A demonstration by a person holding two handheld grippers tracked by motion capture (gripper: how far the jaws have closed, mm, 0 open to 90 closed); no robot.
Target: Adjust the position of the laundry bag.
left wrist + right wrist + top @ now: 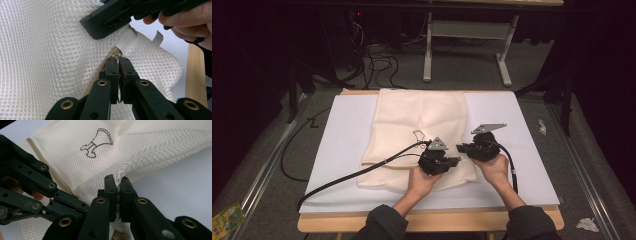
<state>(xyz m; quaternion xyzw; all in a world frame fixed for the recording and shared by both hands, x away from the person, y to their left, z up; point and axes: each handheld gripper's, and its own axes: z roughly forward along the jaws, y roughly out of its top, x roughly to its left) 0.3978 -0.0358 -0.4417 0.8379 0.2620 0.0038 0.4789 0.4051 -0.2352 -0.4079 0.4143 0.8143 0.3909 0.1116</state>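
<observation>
White-topped bench: cream mesh laundry bag lies mid-bench toward near edge. Both forearms enter from near edge, tips facing; left tongs clamp its zipper end, right tongs pinch mesh.

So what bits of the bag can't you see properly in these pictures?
- Zipper pull: in the left gripper view, the shut left gripper covers whatever it pinches on the mesh bag.
- Bag's near edge: in the high view, hands and the right gripper sit over it.
- Small drawing on the mesh: clear in the right gripper view, too small in the high view.
- Inside the bag: hidden by the mesh.
</observation>
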